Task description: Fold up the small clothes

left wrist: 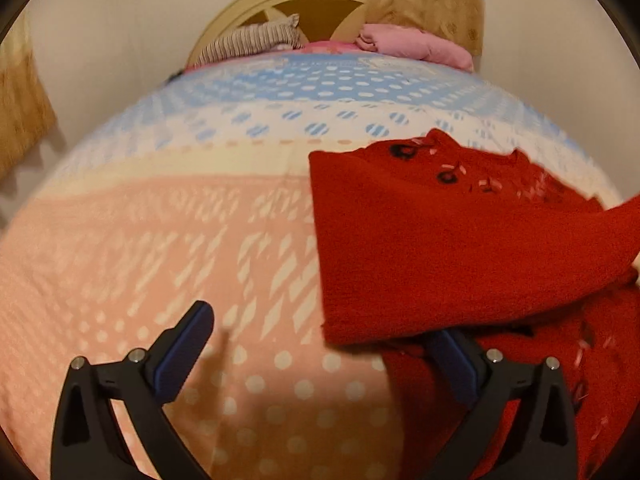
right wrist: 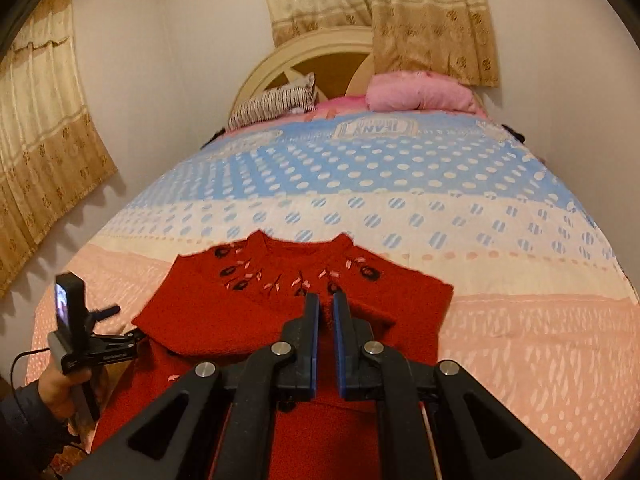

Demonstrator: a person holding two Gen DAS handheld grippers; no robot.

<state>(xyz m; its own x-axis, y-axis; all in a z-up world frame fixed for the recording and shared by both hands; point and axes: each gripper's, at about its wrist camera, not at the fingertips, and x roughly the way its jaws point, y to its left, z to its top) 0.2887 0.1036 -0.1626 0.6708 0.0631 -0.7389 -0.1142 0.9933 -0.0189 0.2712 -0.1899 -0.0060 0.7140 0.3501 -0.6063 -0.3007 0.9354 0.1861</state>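
Red knitted sweater (right wrist: 224,312) with dark embroidered flowers round the neckline, spread on the bed cover of pink, cream and blue dotted bands (right wrist: 520,340), lower centre of the right wrist view; neckline toward the headboard, one side folded across the body. Same sweater (left wrist: 460,248) filling the right half of the left wrist view, a folded flap lying over the layer beneath.

Left claw (left wrist: 324,340) spread wide, blue-padded fingers (left wrist: 188,344) well apart; one finger over bare bed cover (left wrist: 160,240), the other tucked under the edge of the folded flap. Nothing clamped between them.

Right claw (right wrist: 326,328) nearly together, a narrow gap between the blue pads, poised over the sweater's middle below the neckline. Cannot tell whether any fabric is pinched there.

Left hand (right wrist: 60,388) at the lower left of the right wrist view. At the top of both views: cream round headboard (right wrist: 280,64), striped pillow (right wrist: 276,104), pink pillow (right wrist: 416,92), gold curtains (right wrist: 400,12).
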